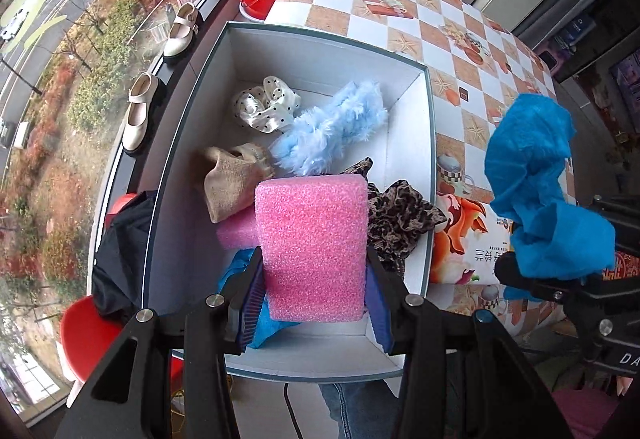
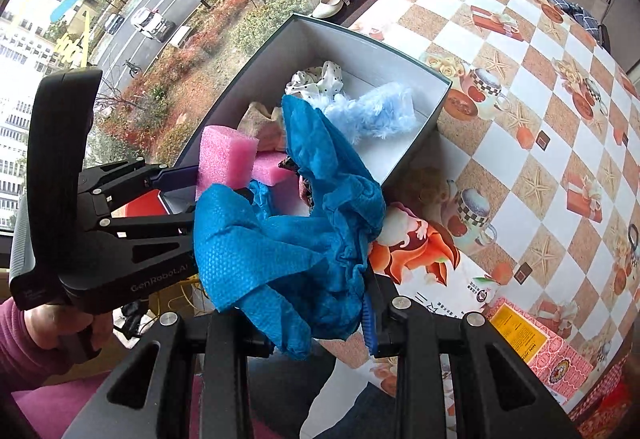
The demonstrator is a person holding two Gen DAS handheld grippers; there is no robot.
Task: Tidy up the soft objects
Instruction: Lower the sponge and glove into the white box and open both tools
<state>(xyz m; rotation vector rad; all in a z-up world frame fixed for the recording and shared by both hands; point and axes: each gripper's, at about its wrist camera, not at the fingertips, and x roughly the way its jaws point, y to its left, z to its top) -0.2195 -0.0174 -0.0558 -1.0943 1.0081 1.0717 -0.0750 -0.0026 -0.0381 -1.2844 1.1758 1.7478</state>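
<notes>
The left tool [image 1: 314, 303] grips a pink foam block [image 1: 314, 247] between its fingers, held over the near end of the open white box [image 1: 412, 143] on the checkered bench [image 1: 400, 27]. In the box lie a dotted scrunchie [image 1: 266, 109], a fluffy light-blue piece [image 1: 332, 131], a burlap pouch [image 1: 228, 183], a leopard-print cloth [image 1: 400, 219] and another pink foam piece [image 1: 236, 233]. The right tool [image 2: 304, 315] clamps a crumpled blue cloth [image 2: 288, 239], held just beside the box's right wall, above a printed packet [image 2: 420, 251].
</notes>
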